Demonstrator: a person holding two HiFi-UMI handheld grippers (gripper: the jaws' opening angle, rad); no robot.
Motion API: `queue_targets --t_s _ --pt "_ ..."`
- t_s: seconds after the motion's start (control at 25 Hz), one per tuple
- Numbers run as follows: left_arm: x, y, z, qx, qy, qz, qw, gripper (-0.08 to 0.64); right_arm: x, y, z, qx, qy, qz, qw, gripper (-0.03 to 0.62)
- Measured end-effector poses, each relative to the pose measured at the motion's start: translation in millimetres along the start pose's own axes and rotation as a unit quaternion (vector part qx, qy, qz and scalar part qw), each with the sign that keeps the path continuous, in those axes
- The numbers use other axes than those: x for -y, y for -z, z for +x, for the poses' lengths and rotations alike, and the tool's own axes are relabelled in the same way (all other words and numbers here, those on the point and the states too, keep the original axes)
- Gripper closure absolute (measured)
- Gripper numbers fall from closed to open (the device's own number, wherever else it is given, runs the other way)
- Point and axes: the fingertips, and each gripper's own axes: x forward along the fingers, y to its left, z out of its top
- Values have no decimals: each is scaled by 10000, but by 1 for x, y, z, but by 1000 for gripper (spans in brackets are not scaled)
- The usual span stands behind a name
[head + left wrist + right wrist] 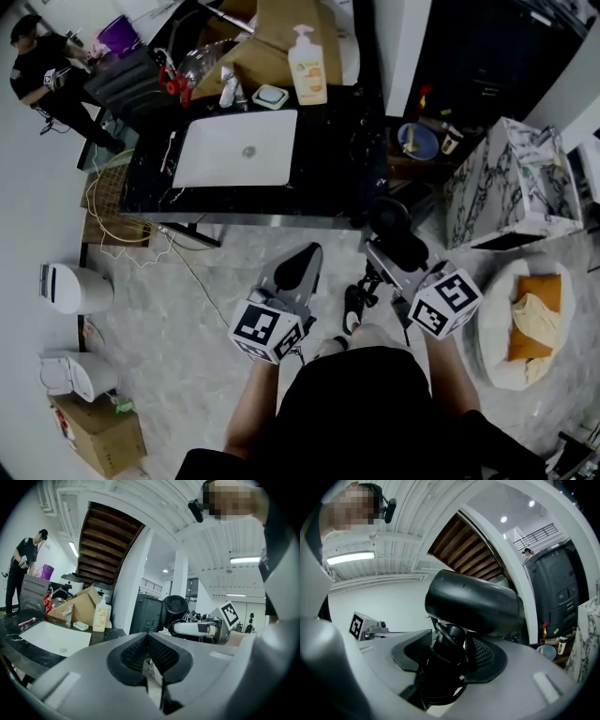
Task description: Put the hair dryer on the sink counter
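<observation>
The black hair dryer (pixel 397 234) is held by its handle in my right gripper (pixel 382 255), barrel up, over the floor just in front of the counter's right end. In the right gripper view the dryer (pixel 473 603) fills the middle and its handle sits clamped between the pads (pixel 485 653). The black sink counter (pixel 337 159) with its white basin (pixel 239 148) lies ahead. My left gripper (pixel 301 258) hovers beside the right one, shut and empty. From the left gripper view the dryer (pixel 175 609) shows at right, the counter (pixel 108 633) at left.
On the counter's back stand a soap bottle (pixel 307 66), a soap dish (pixel 270 97), a faucet (pixel 228 86) and cardboard. A marble-pattern box (pixel 511 183) and a white cushioned bed (pixel 530 323) sit right. White bins (pixel 75 288) and cables lie left. A person (pixel 42 70) stands far left.
</observation>
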Motion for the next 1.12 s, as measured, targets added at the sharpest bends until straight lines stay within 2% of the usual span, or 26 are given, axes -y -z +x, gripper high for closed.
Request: queue_targets --t_s 0.64,0.92,1.12 --pt "-44 -5 59 -75 -333 -27 9994 561 65 6 67 -516 -176 55 9985 359" --pt "-57 -4 66 -112 -421 -46 9990 561 84 15 94 -862 -74 -6 9963 360" --pt "-66 -6 76 -135 -341 -35 9993 561 98 24 112 -1082 26 10 9941 359"
